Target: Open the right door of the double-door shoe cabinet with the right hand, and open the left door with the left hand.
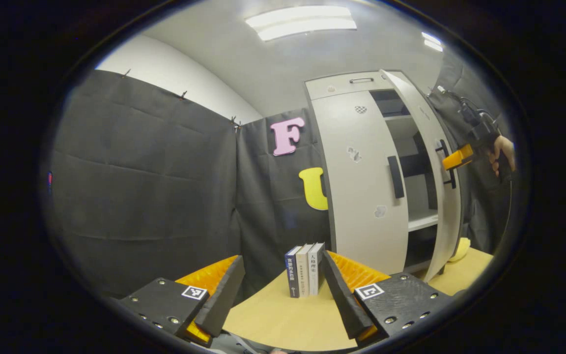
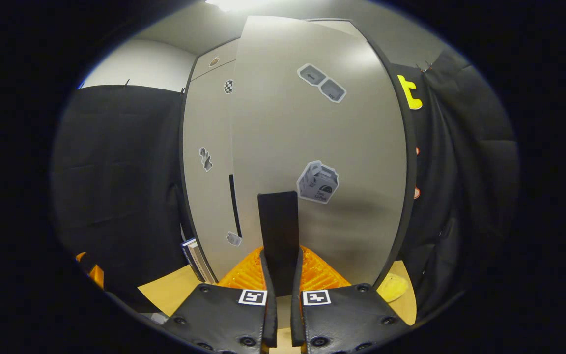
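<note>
While the right gripper (image 2: 279,275) has its jaws closed on the black handle (image 2: 278,231) of the right door (image 2: 322,147), that door stands swung partway out from the cabinet (image 1: 342,86), which sits at the back of the table (image 1: 283,314). The grip is on the handle because the door face offers nothing else to pull; held edge-on between the fingers, the bar lets the hand draw the door round on its hinge. From the left gripper view the same gripper (image 1: 456,160) shows far off at that handle, a hand (image 1: 501,152) behind it, and shelves (image 1: 421,219) show through the gap.

The left door (image 1: 361,187) is shut flat, its own dark handle (image 1: 395,177) untouched near the inner edge. The left gripper (image 1: 283,290) hangs well back over the table, jaws wide apart and holding nothing, probably waiting until the right door is clear. Three books (image 1: 305,270) stand upright just beside the cabinet's left foot, near where the left door would swing.

My judgement: the first half is under way, the second not yet begun.
</note>
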The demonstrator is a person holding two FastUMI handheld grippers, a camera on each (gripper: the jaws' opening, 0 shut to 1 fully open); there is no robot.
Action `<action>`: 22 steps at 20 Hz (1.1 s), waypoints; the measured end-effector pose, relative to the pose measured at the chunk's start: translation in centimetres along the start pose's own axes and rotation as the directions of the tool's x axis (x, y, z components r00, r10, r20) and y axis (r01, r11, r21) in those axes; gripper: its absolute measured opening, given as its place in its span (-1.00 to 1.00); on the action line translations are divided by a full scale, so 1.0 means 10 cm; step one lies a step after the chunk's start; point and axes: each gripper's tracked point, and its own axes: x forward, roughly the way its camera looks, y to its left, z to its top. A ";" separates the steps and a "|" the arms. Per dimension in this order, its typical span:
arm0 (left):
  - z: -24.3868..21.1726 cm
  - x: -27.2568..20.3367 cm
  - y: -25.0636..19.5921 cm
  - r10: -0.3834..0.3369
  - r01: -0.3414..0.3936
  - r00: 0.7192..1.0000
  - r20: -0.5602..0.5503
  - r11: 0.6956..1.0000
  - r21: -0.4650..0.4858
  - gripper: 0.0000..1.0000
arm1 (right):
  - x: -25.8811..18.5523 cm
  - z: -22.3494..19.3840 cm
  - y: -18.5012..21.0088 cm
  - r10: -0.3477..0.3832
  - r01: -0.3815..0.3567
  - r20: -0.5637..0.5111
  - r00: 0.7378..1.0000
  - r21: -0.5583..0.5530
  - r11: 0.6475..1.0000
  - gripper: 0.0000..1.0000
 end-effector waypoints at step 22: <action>0.01 0.10 -0.75 -0.119 0.119 0.993 -0.004 0.992 -0.031 0.82 | -0.84 -0.11 -0.68 -0.064 0.064 0.003 0.998 0.001 0.998 -0.77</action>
